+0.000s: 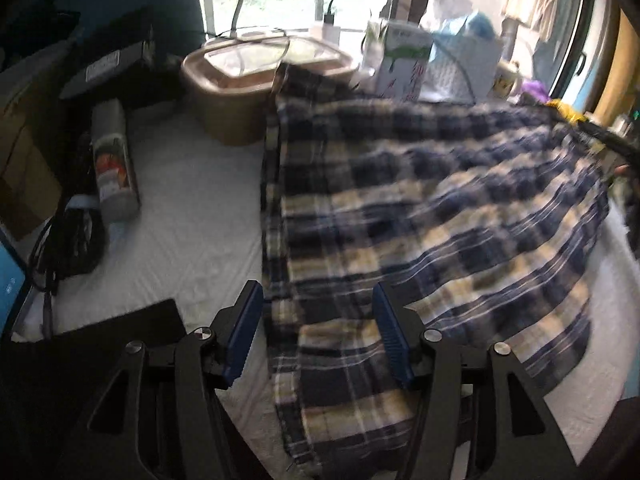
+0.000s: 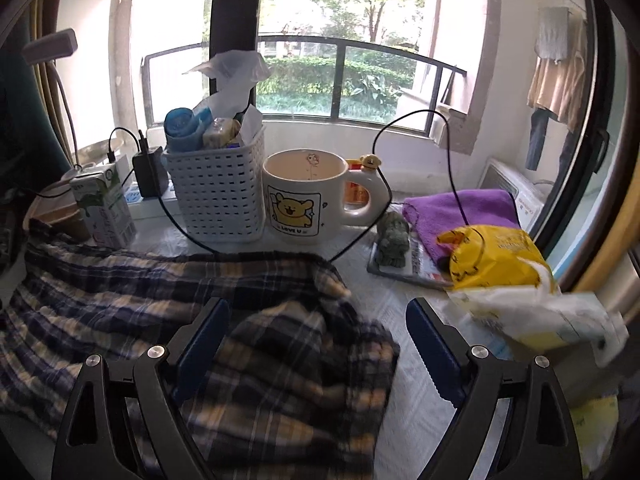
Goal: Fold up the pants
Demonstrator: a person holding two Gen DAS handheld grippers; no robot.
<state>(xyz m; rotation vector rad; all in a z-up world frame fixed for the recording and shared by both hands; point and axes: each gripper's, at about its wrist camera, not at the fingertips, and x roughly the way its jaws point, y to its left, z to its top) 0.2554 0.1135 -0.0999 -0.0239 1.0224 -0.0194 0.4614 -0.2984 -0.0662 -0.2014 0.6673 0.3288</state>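
While the navy-and-cream plaid flannel pants (image 1: 420, 208) lie spread over the white quilted table cover (image 1: 192, 216), both grippers hang over them with jaws apart and nothing clamped. Left gripper (image 1: 318, 334): ribbed blue pads (image 1: 240, 336) on black metal fingers, standing half open over the folded plaid edge at the near left side of the cloth. Right gripper (image 2: 318, 350): jaws wide, soft rumpled corner of the pants (image 2: 288, 352) loose between them, pads not pressing it. Fabric is woven check, creased, blurred in places. Behind it: white perforated plastic basket (image 2: 218, 196), round cream ceramic mug with a yellow bear print (image 2: 306, 196), small green-and-white carton (image 2: 104, 208). Right side: fuzzy purple towel (image 2: 460, 212), crinkly yellow plastic bag (image 2: 496, 256). Left wrist view: tan lidded tub (image 1: 244, 84) touching the far cloth edge, grey cylindrical spray can (image 1: 114, 160) lying apart.
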